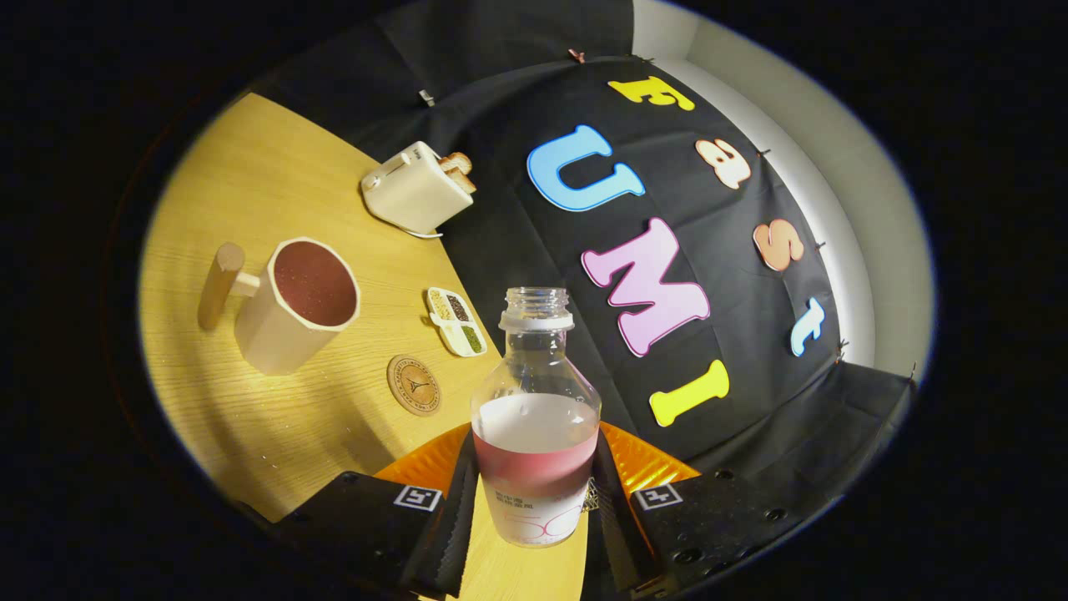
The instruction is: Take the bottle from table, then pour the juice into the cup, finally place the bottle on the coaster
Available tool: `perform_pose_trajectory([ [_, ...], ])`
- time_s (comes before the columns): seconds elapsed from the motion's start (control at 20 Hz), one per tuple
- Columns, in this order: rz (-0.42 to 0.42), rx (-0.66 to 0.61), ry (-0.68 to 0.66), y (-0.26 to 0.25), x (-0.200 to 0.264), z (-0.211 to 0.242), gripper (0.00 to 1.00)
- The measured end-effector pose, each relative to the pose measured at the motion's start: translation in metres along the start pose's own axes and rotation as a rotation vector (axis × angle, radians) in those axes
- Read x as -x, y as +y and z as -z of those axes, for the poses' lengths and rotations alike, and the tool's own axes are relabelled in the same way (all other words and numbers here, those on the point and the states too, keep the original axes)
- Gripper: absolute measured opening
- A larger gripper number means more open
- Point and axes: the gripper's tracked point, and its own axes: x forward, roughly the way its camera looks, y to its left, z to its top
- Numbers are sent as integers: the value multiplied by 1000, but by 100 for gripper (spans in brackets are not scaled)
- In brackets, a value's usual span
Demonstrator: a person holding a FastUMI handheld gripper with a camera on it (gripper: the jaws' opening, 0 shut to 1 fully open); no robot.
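Gripper is pinching the uncapped clear plastic bottle of pink juice low on its body, tilted above the wooden table. Risk: slipping or overshooting the beige octagonal cup, splashing the round cork coaster.

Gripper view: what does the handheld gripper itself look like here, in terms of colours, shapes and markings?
The gripper has two black fingers with ribbed inner pads. Each sits on a black block carrying a small square black-and-white marker; the right block has round holes. Orange ridged panels show behind the blocks.
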Motion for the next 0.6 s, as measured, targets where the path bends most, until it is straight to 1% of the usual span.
perform_pose_trajectory([
  [0.25,-47,181,-14,23,-7,-15,68],
  [0.6,-104,348,13,43,-10,-11,68],
])
